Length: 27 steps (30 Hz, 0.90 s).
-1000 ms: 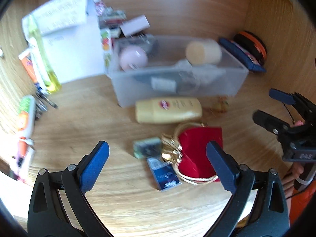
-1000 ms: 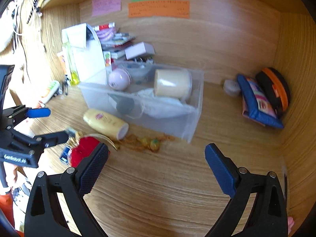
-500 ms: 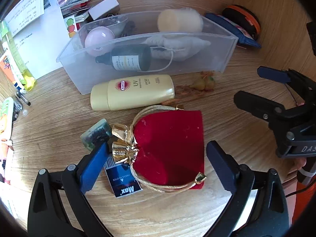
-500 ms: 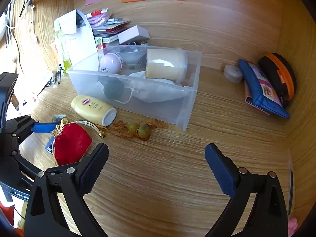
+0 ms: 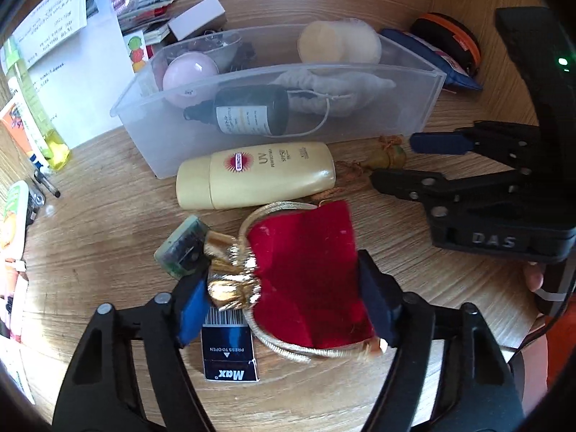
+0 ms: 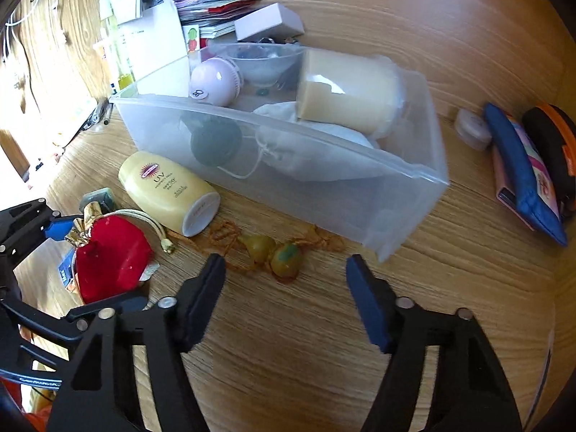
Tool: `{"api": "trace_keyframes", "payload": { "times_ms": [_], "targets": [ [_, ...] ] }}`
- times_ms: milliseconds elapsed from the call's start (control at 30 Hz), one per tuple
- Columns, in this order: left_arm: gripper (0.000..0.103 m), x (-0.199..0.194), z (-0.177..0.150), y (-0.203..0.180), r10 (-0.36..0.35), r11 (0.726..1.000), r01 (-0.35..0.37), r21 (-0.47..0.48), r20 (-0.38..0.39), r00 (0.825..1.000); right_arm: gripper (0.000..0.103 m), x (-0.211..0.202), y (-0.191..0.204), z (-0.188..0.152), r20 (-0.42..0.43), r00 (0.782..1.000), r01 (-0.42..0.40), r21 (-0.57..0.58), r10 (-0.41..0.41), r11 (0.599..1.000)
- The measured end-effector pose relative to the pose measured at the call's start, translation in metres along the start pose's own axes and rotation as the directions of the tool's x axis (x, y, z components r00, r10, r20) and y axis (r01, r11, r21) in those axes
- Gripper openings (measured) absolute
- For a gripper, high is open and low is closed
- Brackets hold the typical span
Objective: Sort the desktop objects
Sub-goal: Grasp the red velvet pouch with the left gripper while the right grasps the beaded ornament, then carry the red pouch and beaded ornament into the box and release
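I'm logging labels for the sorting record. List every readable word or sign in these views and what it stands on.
"UV" and "SUNCUT": yellow sunscreen tube.
"PRESS TO OPEN" and "Max", seen upside down, plus a barcode: small dark blue box.
"DAS": right gripper body.
Too small or blurred: dark bottle label, white paper sheet, tube's smaller print.

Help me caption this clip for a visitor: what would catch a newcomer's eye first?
The red velvet pouch with gold cord, low in the left wrist view, sits between the left gripper pads, which have just been closing. Behind it lies a yellow sunscreen bottle against a clear plastic bin of toiletries.
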<state>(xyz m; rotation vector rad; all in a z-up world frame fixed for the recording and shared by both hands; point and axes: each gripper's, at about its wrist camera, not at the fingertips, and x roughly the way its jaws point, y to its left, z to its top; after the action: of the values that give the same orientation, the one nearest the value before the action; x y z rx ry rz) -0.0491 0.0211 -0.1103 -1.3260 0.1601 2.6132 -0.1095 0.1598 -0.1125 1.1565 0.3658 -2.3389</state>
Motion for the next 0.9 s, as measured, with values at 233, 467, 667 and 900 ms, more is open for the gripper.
{"api": "trace_keyframes", "payload": {
  "times_ms": [233,467,667,900],
  "targets": [
    [0.039,-0.004,0.01,-0.001,-0.036,0.999,0.036,-0.008,0.013,0.999,0.043,0.006,0.005,0.002,-0.001,1.0,0.004,-0.022,-0.004,1.0],
    [0.031,-0.007,0.014,0.001,-0.052,0.998,0.053,-0.028,0.031,0.998,0.026,0.005,0.009,0.002,0.01,1.0,0.0,-0.035,0.001,0.999],
    [0.03,-0.011,0.013,0.004,-0.052,0.998,0.054,-0.042,0.037,0.998,0.026,-0.011,0.014,0.0,0.051,0.999,-0.003,-0.049,0.005,0.999],
    [0.03,-0.03,0.015,0.007,-0.049,0.997,0.054,-0.053,0.083,0.995,0.026,-0.034,0.02,-0.004,0.093,0.996,0.0,-0.069,0.006,0.998]
  ]
}}
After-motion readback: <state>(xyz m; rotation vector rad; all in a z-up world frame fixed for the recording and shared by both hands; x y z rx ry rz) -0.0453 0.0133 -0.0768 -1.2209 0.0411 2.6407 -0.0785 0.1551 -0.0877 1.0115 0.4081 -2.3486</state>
